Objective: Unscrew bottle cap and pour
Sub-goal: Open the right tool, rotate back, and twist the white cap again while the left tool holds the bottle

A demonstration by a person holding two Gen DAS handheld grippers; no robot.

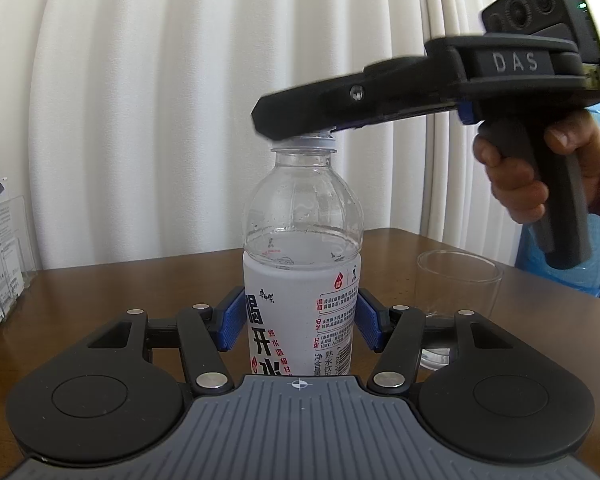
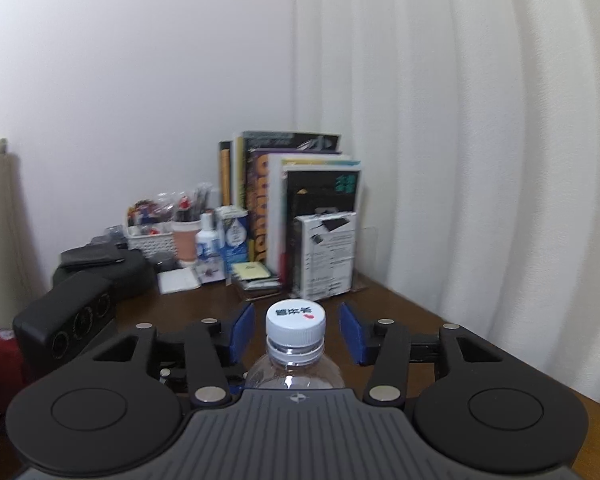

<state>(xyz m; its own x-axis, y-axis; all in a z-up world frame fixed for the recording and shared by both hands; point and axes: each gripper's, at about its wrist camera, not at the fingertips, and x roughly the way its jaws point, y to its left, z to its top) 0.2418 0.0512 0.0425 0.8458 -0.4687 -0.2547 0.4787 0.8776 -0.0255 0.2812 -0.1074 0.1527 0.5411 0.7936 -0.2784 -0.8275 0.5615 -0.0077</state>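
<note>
A clear water bottle (image 1: 300, 280) with a white label stands upright on the brown table, about half full. My left gripper (image 1: 300, 320) is shut on the bottle's body, its blue pads pressed on both sides. The bottle's white cap (image 2: 295, 322) is on the neck. My right gripper (image 2: 297, 334) is level with the cap, open, its blue pads a small gap away on either side. In the left wrist view the right gripper (image 1: 296, 128) reaches in from the right and hides the cap. A clear glass (image 1: 458, 292) stands right of the bottle.
Books (image 2: 300, 208), a white box (image 2: 326, 256), a basket of small items (image 2: 156, 232) and black cases (image 2: 100, 272) crowd the table's far left corner. White curtains (image 1: 220, 100) hang behind. A blue bag (image 1: 572, 256) sits at the right.
</note>
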